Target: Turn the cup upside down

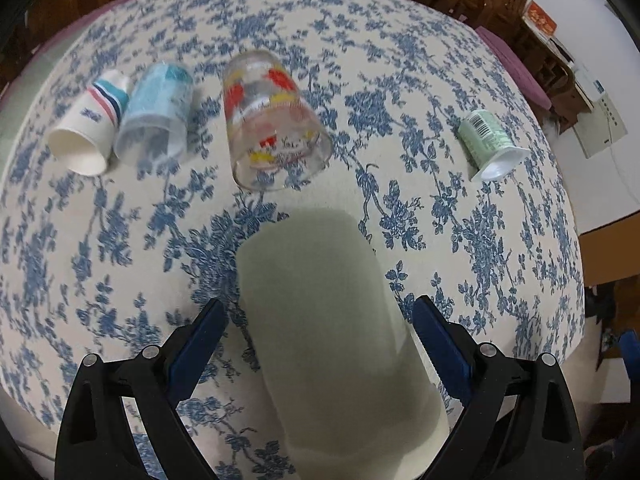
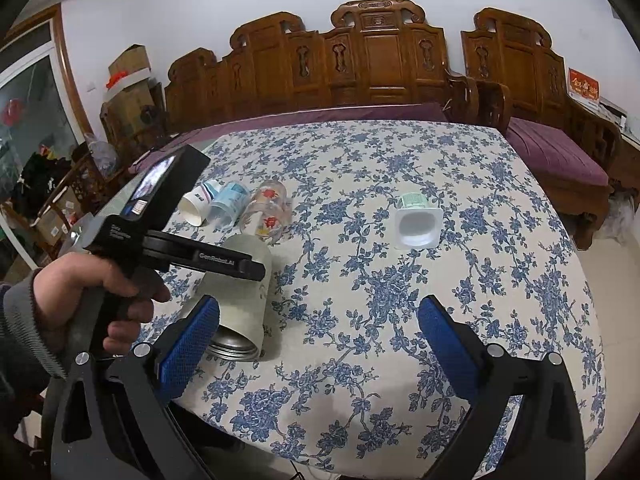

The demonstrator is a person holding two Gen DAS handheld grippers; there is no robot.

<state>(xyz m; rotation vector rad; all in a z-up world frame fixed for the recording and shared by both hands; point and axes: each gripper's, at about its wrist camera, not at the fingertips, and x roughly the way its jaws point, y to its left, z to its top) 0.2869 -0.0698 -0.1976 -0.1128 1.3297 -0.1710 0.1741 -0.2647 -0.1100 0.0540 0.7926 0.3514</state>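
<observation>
A tall grey-green cup (image 1: 336,320) lies on its side on the floral tablecloth, its metal-rimmed mouth toward the near edge (image 2: 240,304). My left gripper (image 1: 318,316) is open, its blue pads on either side of the cup, not clearly pressing it. In the right wrist view the left gripper (image 2: 224,264) reaches over the cup from the left. My right gripper (image 2: 318,320) is open and empty above the tablecloth, to the right of the cup.
Further back lie a white striped paper cup (image 1: 94,128), a light blue cup (image 1: 158,114) and a printed glass (image 1: 272,124), all on their sides. A green yoghurt pot (image 1: 490,144) lies to the right. Wooden benches stand behind the table (image 2: 480,280).
</observation>
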